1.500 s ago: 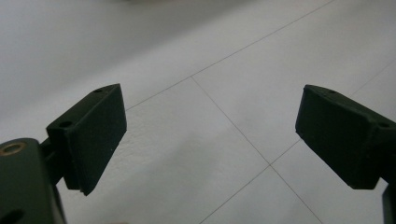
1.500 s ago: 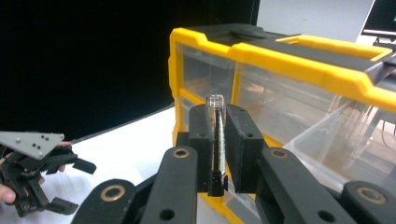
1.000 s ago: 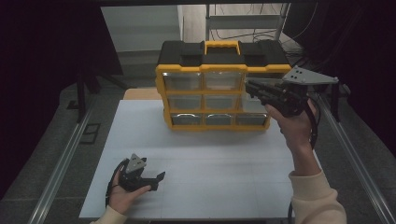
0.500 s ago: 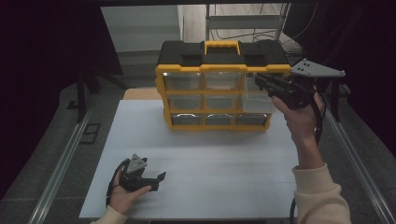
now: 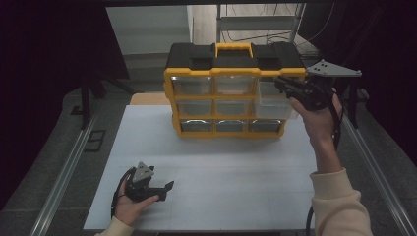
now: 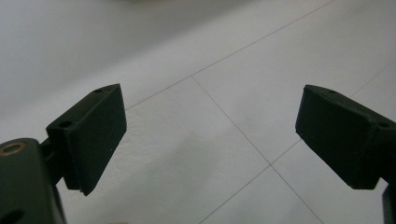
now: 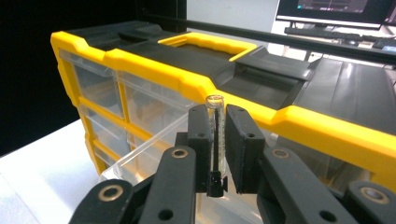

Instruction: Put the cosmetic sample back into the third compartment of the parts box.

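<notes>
Left hand-held gripper: you've got it resting low on the near-left part of the tabletop, jaws spread wide with nothing between them. In the left gripper view it's just the white surface and its thin seam lines showing through the gap.

Right hand-held gripper: up at the right end of the organizer, jaws pinched in on a small clear tube. The tube stands upright between the pads, its rounded top poking out just above the jaw tips.

Organizer: yellow-and-black drawer cabinet, sitting at the far middle of the tabletop, yellow carry handle on top, three rows of clear drawers facing you.

Open drawer: the clear one on the right side is pulled out toward you. In the right gripper view its clear rim sits right below your jaws, so the tube is over it or just in front of it, can't tell exactly which.

Your hands: left one wrapped around the gripper near the front edge, right forearm in a light sleeve reaching up from the bottom right.
</notes>
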`<state>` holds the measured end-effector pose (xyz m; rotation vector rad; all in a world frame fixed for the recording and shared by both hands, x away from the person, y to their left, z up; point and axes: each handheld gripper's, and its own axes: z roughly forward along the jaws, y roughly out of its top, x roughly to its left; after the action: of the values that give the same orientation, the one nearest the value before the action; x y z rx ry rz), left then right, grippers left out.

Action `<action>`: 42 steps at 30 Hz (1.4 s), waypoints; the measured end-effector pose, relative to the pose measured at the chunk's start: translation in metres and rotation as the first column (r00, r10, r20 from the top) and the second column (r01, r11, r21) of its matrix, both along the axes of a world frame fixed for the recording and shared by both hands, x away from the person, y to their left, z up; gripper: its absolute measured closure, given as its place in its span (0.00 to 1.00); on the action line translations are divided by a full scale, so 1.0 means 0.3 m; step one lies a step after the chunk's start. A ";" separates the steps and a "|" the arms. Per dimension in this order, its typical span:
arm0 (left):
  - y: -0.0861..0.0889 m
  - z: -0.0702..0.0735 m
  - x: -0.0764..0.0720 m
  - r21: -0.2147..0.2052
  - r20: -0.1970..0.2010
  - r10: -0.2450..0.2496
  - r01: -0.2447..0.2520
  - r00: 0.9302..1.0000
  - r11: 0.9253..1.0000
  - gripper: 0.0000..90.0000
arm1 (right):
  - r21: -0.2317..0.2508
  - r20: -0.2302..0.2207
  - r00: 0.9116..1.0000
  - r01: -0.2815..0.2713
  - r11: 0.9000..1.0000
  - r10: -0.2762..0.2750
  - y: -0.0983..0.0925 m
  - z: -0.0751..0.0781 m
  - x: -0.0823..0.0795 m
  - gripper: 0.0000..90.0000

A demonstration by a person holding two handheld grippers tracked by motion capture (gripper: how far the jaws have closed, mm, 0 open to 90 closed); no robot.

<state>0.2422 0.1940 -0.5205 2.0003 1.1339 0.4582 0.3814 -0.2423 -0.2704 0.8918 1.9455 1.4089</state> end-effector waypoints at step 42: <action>0.005 0.010 -0.004 -0.029 0.019 0.007 -0.007 1.000 1.000 0.10 | 0.079 0.058 0.976 -0.215 0.973 0.211 0.020 -0.082 -0.205 0.27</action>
<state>0.2410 0.1955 -0.5174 1.9642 1.1300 0.4610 0.3199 -0.2364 -0.2951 0.6939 2.0043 1.6310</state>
